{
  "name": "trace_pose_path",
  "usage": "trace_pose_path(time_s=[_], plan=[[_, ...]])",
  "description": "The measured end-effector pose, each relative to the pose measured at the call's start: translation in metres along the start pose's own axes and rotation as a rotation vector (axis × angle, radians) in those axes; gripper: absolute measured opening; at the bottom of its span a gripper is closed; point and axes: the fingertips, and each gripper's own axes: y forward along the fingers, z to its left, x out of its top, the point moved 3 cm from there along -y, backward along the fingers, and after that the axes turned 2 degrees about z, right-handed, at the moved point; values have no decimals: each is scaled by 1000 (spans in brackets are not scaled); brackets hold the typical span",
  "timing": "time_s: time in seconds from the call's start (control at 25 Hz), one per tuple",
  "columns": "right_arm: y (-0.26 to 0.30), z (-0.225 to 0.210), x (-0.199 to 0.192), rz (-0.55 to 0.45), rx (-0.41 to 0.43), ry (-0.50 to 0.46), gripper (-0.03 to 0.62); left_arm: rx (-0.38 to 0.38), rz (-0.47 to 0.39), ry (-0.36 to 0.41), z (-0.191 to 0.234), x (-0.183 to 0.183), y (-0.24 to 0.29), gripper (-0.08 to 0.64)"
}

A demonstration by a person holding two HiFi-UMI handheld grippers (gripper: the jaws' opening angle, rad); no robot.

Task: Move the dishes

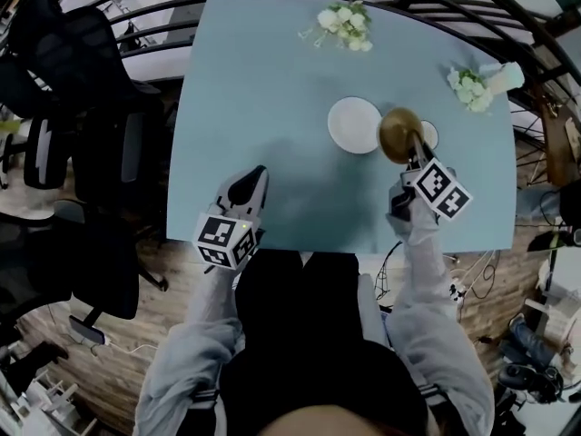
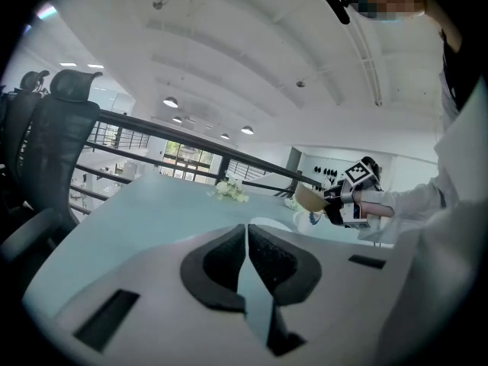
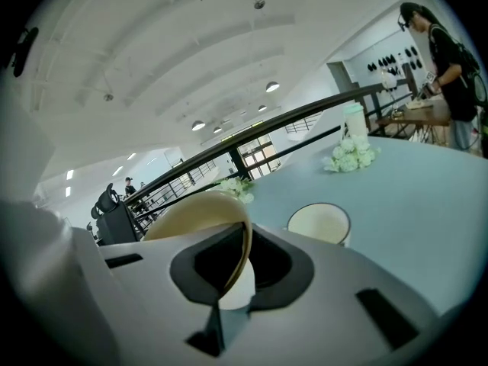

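My right gripper (image 1: 413, 155) is shut on the rim of a brown bowl (image 1: 398, 133) with a cream inside. It holds the bowl tilted above the light blue table (image 1: 263, 80). In the right gripper view the bowl's rim (image 3: 231, 221) runs edge-on between the jaws. A white plate (image 1: 354, 124) lies just left of the bowl. A small white cup (image 1: 429, 134) with a dark rim stands just right of it, also seen as the cup (image 3: 319, 224). My left gripper (image 1: 256, 178) is shut on nothing over the table's near left part.
Two bunches of white flowers lie on the table, one at the far middle (image 1: 344, 24) and one at the far right (image 1: 471, 87) beside a pale cup (image 1: 507, 76). Black office chairs (image 1: 82, 116) stand left of the table. A dark railing (image 3: 252, 132) runs behind it.
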Motion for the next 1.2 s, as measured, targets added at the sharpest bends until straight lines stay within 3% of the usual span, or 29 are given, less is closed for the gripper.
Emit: trace_pose_path(time_s=[0.72,1.2], plan=[[110,125,-84,219,170,-127,31,250,-41,-102,76,-21,-74,23],[148,147,-120,296,141,-175,31,308,-41,-160,98,-33,-86,23]])
